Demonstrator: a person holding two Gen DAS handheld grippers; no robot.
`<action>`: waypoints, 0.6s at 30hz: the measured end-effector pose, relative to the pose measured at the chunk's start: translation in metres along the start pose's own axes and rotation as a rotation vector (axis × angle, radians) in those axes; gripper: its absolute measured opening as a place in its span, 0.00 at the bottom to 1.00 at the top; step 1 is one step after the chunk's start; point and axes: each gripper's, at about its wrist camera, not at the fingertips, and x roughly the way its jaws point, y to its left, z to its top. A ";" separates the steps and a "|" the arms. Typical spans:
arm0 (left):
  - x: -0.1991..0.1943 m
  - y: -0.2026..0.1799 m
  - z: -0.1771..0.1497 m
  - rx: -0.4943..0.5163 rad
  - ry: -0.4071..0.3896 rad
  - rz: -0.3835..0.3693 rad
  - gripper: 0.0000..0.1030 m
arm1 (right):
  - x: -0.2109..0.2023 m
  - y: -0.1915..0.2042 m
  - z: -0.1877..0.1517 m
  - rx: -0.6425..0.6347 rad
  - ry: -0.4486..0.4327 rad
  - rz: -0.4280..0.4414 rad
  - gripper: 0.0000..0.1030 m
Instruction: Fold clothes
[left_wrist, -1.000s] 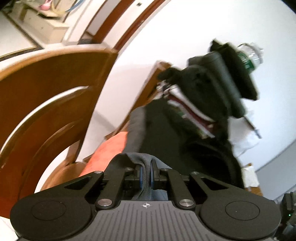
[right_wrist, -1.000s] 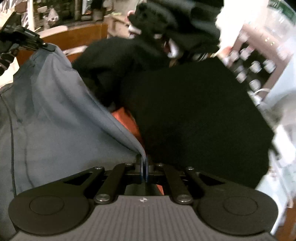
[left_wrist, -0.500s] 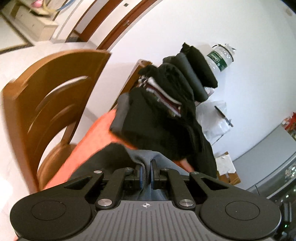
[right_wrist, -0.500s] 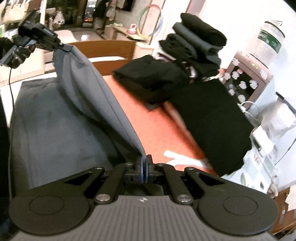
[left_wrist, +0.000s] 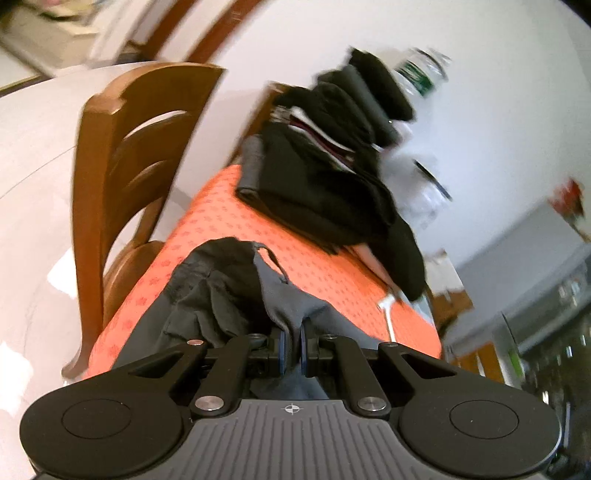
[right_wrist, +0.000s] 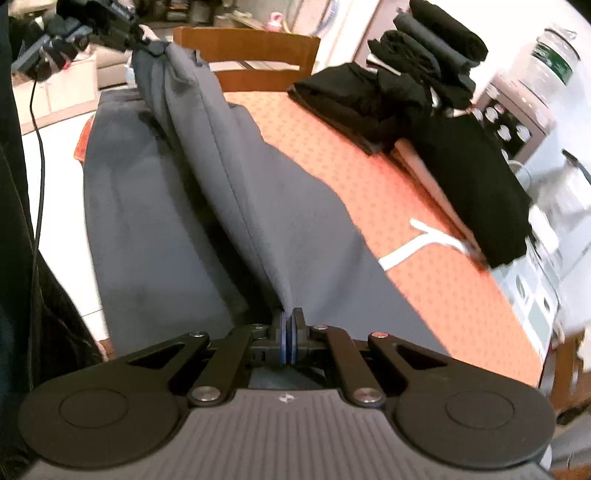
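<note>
No words or numbers can be read anywhere; the only label, a green one on the large water bottle (right_wrist: 556, 59) behind the clothes, shows pale lettering too blurred to make out in either view.

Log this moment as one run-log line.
left gripper: shut on grey garment | right gripper: shut on grey garment | fold held raised above orange tablecloth | folded black stack: untouched
</note>
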 end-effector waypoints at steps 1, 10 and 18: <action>-0.003 -0.001 0.003 0.030 0.016 -0.014 0.10 | -0.001 0.010 -0.001 0.006 0.012 -0.009 0.03; -0.024 0.018 -0.011 0.271 0.190 -0.051 0.10 | 0.004 0.104 -0.014 0.050 0.099 -0.077 0.03; -0.030 0.038 -0.043 0.229 0.222 -0.019 0.30 | 0.027 0.133 -0.029 0.076 0.141 -0.148 0.04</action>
